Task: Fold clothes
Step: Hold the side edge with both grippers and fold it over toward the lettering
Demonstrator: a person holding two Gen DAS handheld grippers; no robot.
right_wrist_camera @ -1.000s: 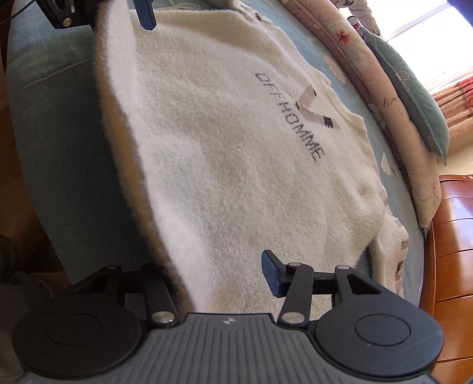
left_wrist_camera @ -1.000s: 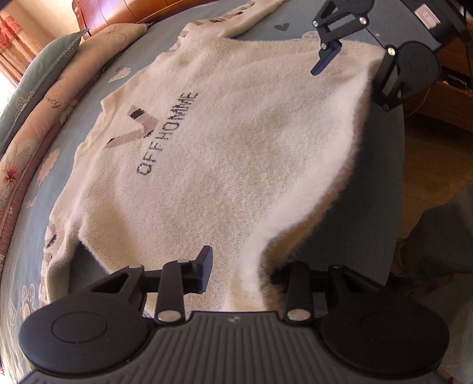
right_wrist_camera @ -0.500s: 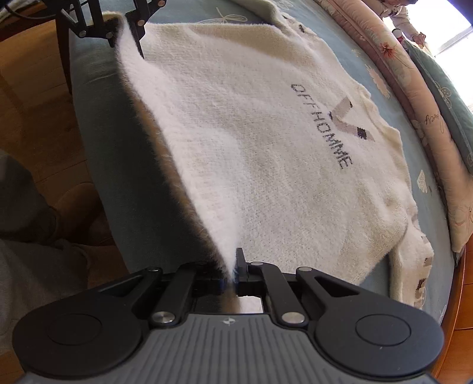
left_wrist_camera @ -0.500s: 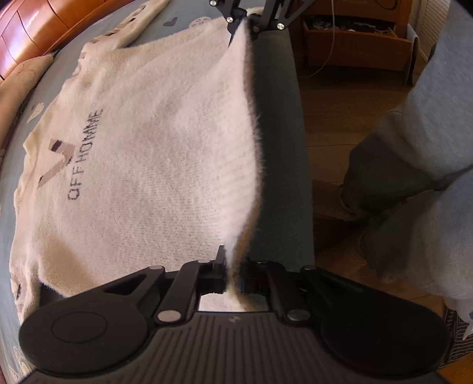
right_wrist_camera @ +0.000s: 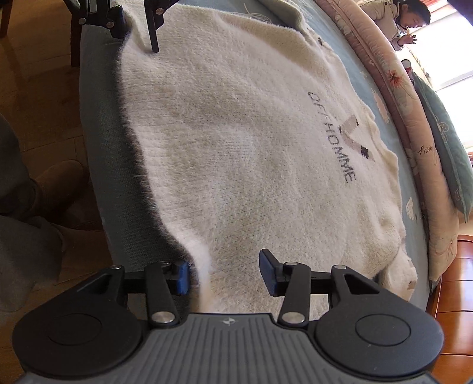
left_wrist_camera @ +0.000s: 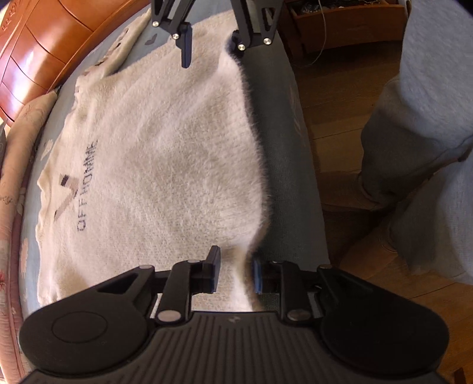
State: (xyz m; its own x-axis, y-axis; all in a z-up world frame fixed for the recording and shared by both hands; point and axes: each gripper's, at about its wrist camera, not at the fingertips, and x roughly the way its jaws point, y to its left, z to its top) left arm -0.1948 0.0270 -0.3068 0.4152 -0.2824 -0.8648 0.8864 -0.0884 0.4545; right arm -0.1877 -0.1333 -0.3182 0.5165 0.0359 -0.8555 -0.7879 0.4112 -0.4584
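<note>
A cream fuzzy sweater (left_wrist_camera: 162, 162) (right_wrist_camera: 251, 147) with "OFF HOMME" lettering lies spread flat on the blue-grey bed (left_wrist_camera: 283, 147) (right_wrist_camera: 112, 147), its hem along the bed's edge. My left gripper (left_wrist_camera: 235, 273) is open, and a small raised ridge of the hem corner stands between its fingers without being pinched. My right gripper (right_wrist_camera: 224, 276) is open too, at the opposite hem corner, with a similar ridge beside its left finger. Each gripper also shows at the far end of the other's view: the right gripper (left_wrist_camera: 211, 44) and the left gripper (right_wrist_camera: 136, 29).
A pink floral quilt (right_wrist_camera: 414, 118) and a green pillow (right_wrist_camera: 443, 141) line the bed's far side. Orange wooden furniture (left_wrist_camera: 35, 53) stands at one end. A person's grey trouser legs (left_wrist_camera: 414, 133) and a brown shoe (right_wrist_camera: 56, 183) are on the wooden floor (left_wrist_camera: 334, 88). Another person (right_wrist_camera: 405, 20) is far back.
Half a second ago both grippers were shut on the lifted hem. Now both have opened, and the sweater lies flatter on the bed.
</note>
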